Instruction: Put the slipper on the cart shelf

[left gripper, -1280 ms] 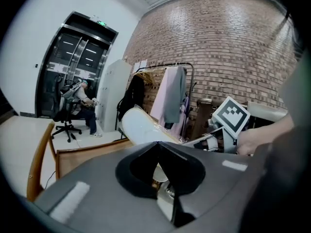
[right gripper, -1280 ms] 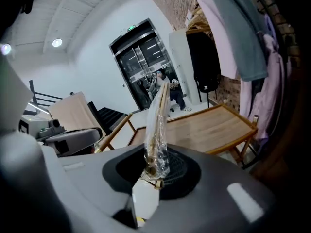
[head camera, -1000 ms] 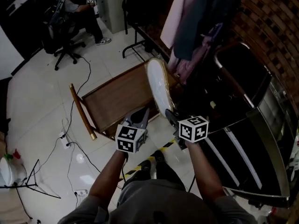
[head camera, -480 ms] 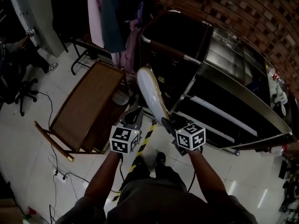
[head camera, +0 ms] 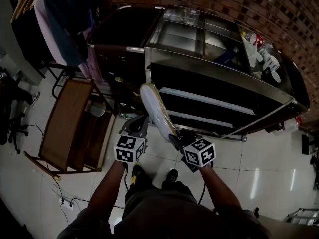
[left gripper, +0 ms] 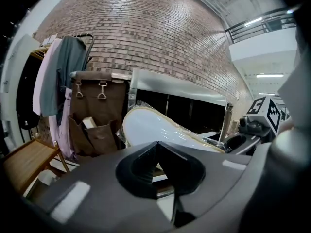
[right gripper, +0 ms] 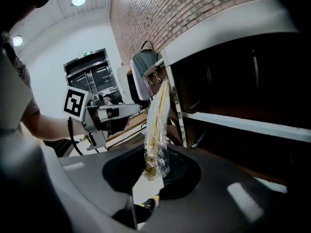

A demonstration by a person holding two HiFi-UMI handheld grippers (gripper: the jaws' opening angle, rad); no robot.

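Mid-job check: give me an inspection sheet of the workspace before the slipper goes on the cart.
Surface: steel cart, lower shelves dark, apparently bare.
Job's things: slipper in clear wrap, held short of the cart.
Clutter: white items at the top shelf's right end.
Grippers: right gripper shut on the slipper's end; left gripper shut, empty.
Cables: cable on the floor, lower left.
Surroundings: brick wall, hanging clothes, wooden stand.

The cart (head camera: pixel 179 36) stands against the wall (head camera: pixel 214 1). A wooden frame (head camera: pixel 62 126) sits on the floor to its left, with clothes (head camera: pixel 65 24) hanging behind that. The slipper (head camera: pixel 154 111) is before the cart's left end, outside its shelves.
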